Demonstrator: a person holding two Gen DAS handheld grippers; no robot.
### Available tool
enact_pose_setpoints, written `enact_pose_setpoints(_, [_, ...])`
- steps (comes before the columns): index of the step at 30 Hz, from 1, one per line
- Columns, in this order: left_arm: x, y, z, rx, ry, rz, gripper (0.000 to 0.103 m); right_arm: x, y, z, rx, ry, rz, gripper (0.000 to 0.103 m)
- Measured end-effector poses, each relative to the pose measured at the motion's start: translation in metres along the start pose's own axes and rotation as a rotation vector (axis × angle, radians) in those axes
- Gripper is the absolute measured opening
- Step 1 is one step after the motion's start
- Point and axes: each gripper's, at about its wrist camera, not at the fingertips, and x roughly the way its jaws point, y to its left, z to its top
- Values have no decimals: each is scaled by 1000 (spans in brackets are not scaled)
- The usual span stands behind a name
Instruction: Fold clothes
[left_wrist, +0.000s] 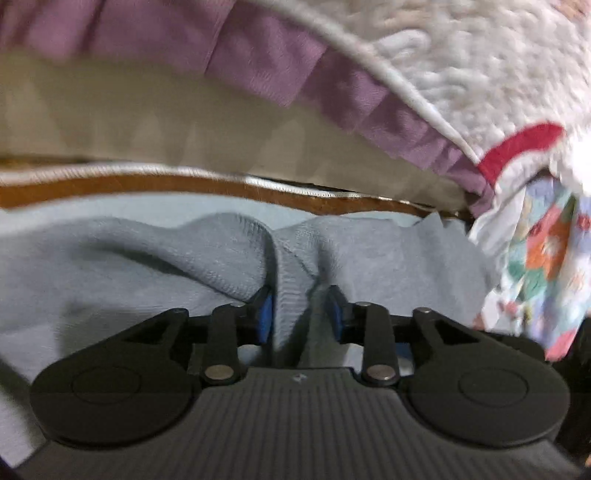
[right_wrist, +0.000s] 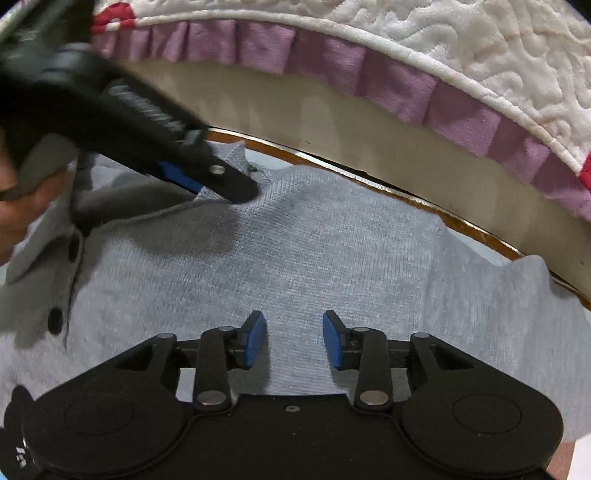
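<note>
A light grey knit cardigan (right_wrist: 332, 251) with dark buttons (right_wrist: 55, 318) lies spread on a table. In the left wrist view the cardigan (left_wrist: 110, 266) is bunched, and a raised fold of it runs between the blue pads of my left gripper (left_wrist: 299, 314), which is shut on it. From the right wrist view, the left gripper (right_wrist: 236, 188) reaches in from the upper left and pinches the cloth near the far edge, by the collar. My right gripper (right_wrist: 294, 339) hangs just over the flat middle of the cardigan, open, with nothing pinched between its pads.
The table's brown edge (right_wrist: 461, 225) with a shiny trim runs just behind the cardigan. Beyond it stands a bed with a white quilted cover (right_wrist: 480, 44) and a purple ruffle (right_wrist: 399, 88). A flowered cloth (left_wrist: 543, 258) hangs at the right. A hand (right_wrist: 14, 214) holds the left gripper.
</note>
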Motion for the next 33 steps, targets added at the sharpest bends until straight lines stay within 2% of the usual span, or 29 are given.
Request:
enact_pose_setpoints(1, [4,-2,2,16,5,8,3,0,-1,0,-5,-2,10,44])
enact_pose_setpoints(2, [6,-4,4,40,7,25,3,0,-5,-2,-10,-7,20,46])
enact_pose_setpoints(4, [-3,-18,9,126,-41,128,2,1,-9,-4,-14,-13,38,46])
enact_pose_setpoints(8, [-41,-55,20,352,-268,366,1,-3,-25,0,69,33,78,46])
enact_pose_setpoints(9, [-47,-61,23,394,-297,398,1,-4,-28,1,75,28,92,46])
enact_pose_setpoints(10, [-45,-59,27,370,-248,355,1,-5,-30,4,79,21,104,46])
enact_pose_setpoints(13, [-24,-41,34,215,-66,242,4,-4,-26,13,80,-4,119,46])
enact_pose_setpoints(15, [-18,-23,31,108,5,168,18,-2,-22,20,83,-20,132,46])
enact_pose_setpoints(16, [-25,-16,26,73,-7,132,33,-1,-19,24,85,-27,138,46])
enact_pose_setpoints(17, [-31,-8,21,38,-18,96,42,0,-16,27,84,-32,141,46])
enact_pose_setpoints(20, [-63,7,0,0,-86,46,45,1,0,28,39,-12,99,46])
enact_pose_setpoints(23, [-101,21,-37,4,-167,66,53,0,4,28,64,-37,104,46])
enact_pose_setpoints(25, [-112,26,-58,37,-184,124,53,-3,-9,32,180,-52,174,46])
enact_pose_setpoints(27, [-119,29,-80,77,-193,188,51,-4,-24,39,363,-56,301,46])
enact_pose_setpoints(30, [-126,24,-105,111,-207,210,50,5,-41,43,714,-37,565,48])
enact_pose_setpoints(31, [-127,21,-109,123,-208,207,48,6,-35,48,720,-20,570,49])
enact_pose_setpoints(33, [-130,12,-110,124,-228,229,32,9,-22,58,732,15,578,51])
